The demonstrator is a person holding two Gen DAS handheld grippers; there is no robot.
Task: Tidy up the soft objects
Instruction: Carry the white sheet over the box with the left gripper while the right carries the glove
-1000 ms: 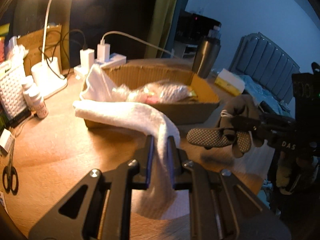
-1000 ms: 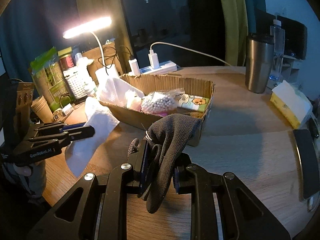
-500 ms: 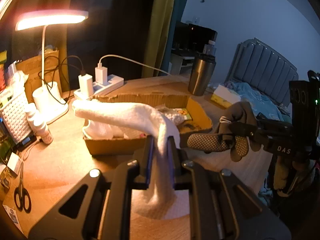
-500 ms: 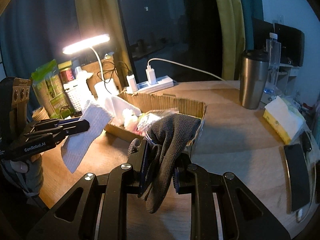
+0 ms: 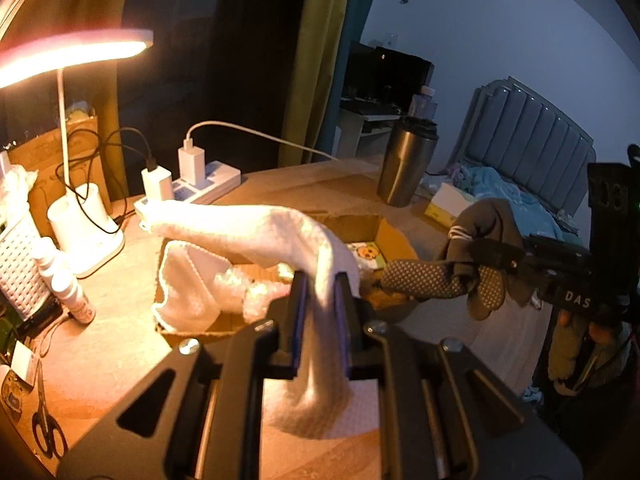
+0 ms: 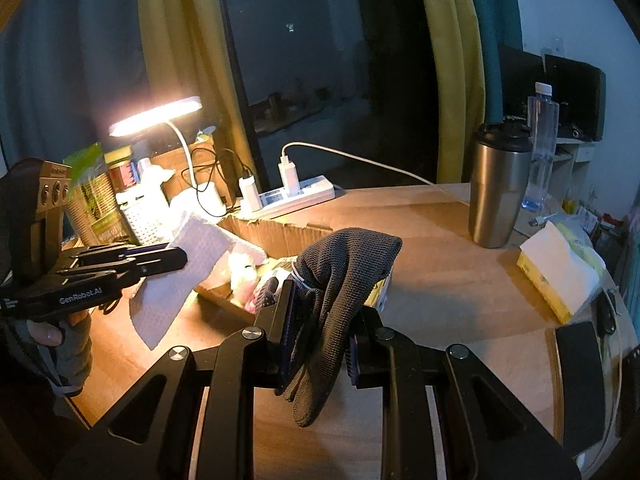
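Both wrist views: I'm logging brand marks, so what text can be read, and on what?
"GenRobot.AI": side of the left gripper, right wrist view.
"DAS": side of the right gripper, left wrist view; possibly part of a longer word.
Print on the green packet and the tissue box: too blurred to read.

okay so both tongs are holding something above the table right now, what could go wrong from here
The white cloth hangs loose from the left tongs; its trailing end might snag the cardboard box rim. The grey glove in the right tongs droops low and might slip out. Both tongs sit close over the box, so they could bump each other.
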